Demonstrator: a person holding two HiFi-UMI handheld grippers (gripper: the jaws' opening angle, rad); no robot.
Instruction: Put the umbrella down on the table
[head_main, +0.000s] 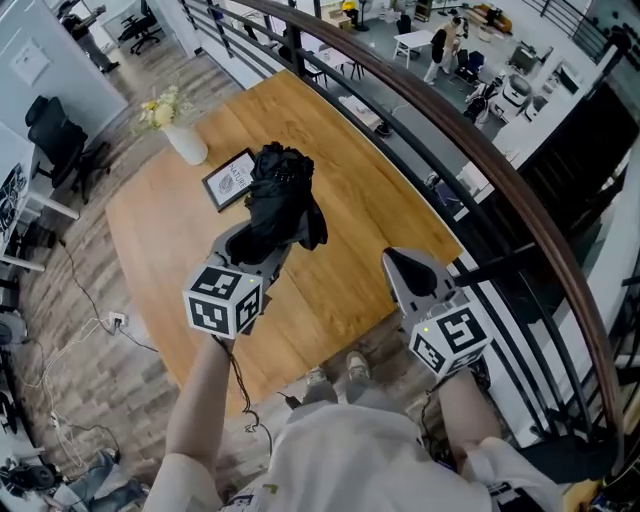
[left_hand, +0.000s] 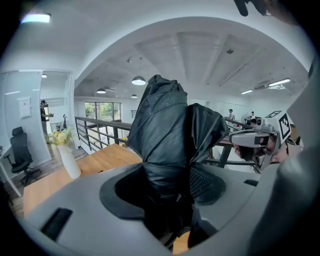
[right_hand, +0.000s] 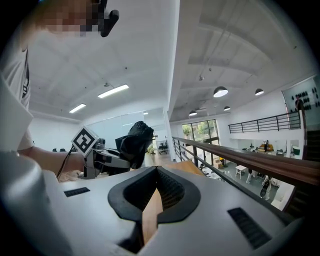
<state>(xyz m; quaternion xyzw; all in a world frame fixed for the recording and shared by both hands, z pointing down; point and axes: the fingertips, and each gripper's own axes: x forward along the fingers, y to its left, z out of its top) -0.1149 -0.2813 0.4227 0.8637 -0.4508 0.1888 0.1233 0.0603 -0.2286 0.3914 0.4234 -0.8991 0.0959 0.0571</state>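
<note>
A folded black umbrella (head_main: 279, 195) stands upright above the middle of the wooden table (head_main: 360, 210), held clear of the top. My left gripper (head_main: 258, 252) is shut on the umbrella's lower end. In the left gripper view the black fabric (left_hand: 170, 130) bulges out above the left gripper (left_hand: 165, 187) and hides whatever lies behind it. My right gripper (head_main: 408, 268) hovers over the table's near right edge, apart from the umbrella, shut with nothing in it. In the right gripper view the right gripper (right_hand: 156, 192) points towards the railing, with the umbrella (right_hand: 135, 142) off to the left.
A white vase of flowers (head_main: 183, 138) and a framed picture (head_main: 230, 180) stand at the table's far left. A dark railing (head_main: 480, 150) runs along the table's right side, with a drop to a lower floor beyond. Cables (head_main: 70, 330) lie on the floor to the left.
</note>
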